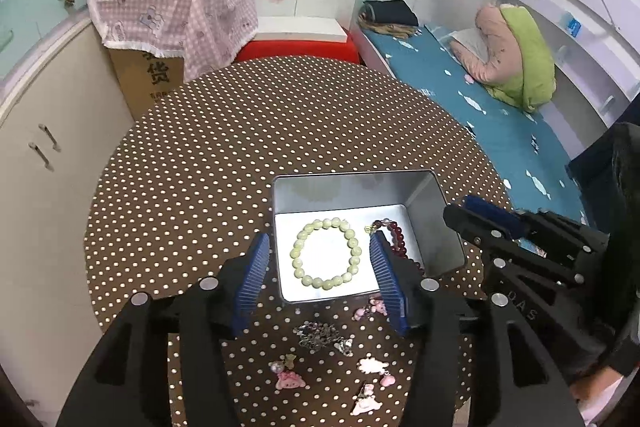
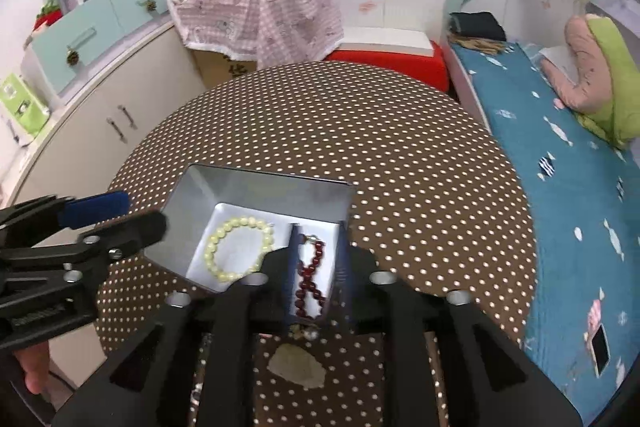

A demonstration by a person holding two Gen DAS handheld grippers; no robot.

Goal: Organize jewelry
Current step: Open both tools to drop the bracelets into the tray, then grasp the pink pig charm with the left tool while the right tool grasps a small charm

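Brown dotted bench (image 1: 200,167): both my claws, left claw (image 1: 320,283) and right claw (image 2: 318,275), gape empty above the rectangular silver tin (image 1: 436,227); lift straight, avoiding its rim.

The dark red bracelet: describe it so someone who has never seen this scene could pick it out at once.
Start at the round table with the brown polka-dot cover, then find the open metal tin on it. Two bead bracelets lie on the tin's white floor; the dark red bracelet is the one twisted into a figure eight on the right, unlike the pale green bracelet lying as an open ring.
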